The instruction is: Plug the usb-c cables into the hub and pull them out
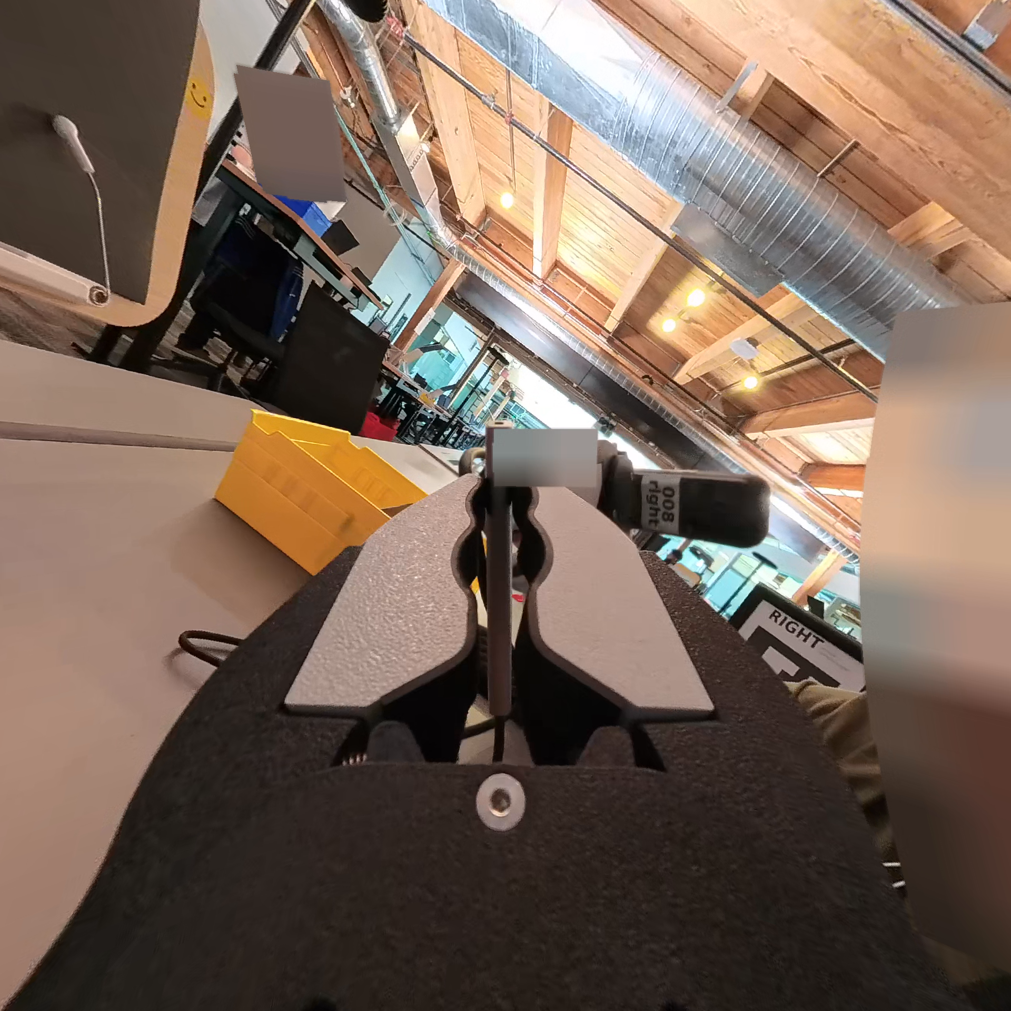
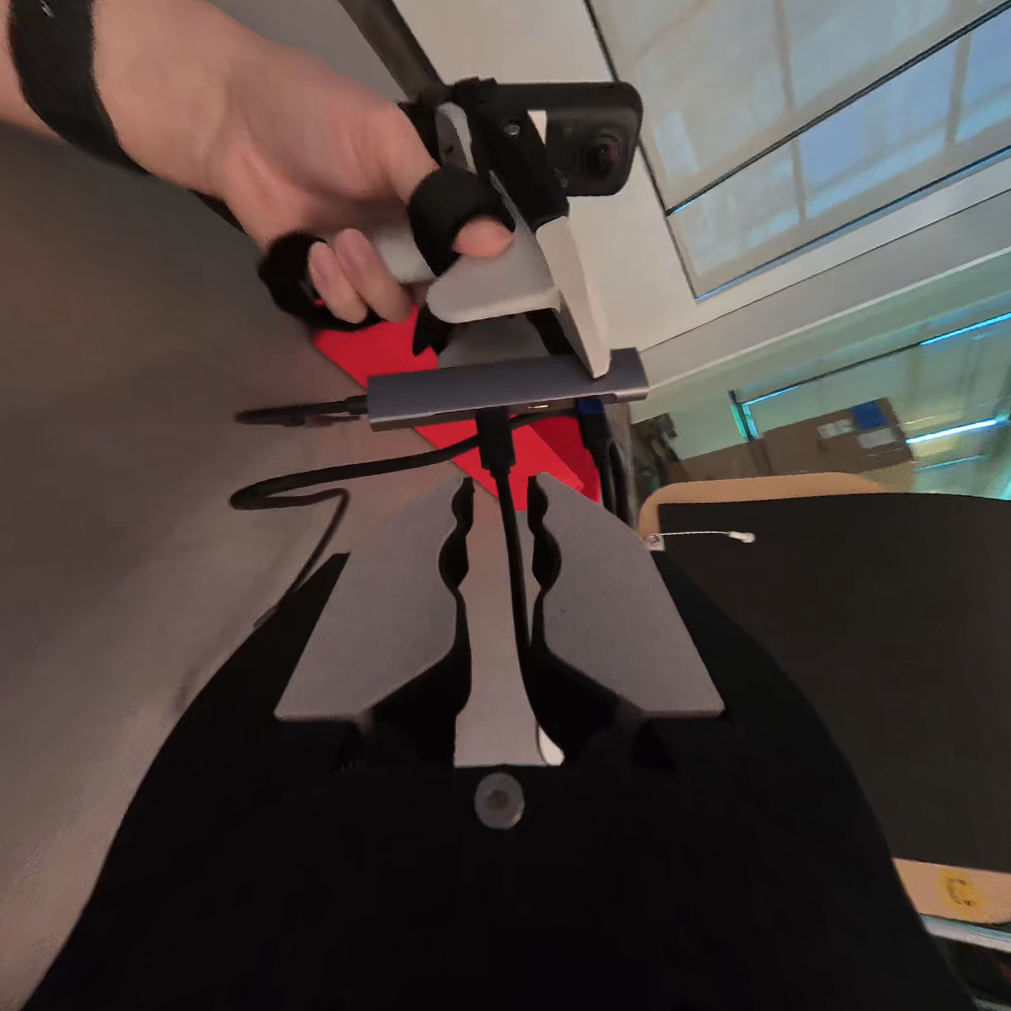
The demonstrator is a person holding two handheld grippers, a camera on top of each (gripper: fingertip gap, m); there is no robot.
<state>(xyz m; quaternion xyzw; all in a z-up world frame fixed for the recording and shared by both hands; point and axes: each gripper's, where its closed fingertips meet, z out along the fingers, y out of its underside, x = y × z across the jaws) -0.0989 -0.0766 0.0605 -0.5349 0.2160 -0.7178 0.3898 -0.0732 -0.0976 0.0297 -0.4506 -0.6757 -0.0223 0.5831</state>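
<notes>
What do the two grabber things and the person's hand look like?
Each gripper, left and right, has grey, pebbly fingers with wavy inner edges on a black body with a silver screw. The hand wears black straps around the wrist and fingers.

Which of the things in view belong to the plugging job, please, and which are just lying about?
In use: hub, black usb-c cable plugged into it, left tool, right tool.
Lying about: yellow bin, red bin.
</notes>
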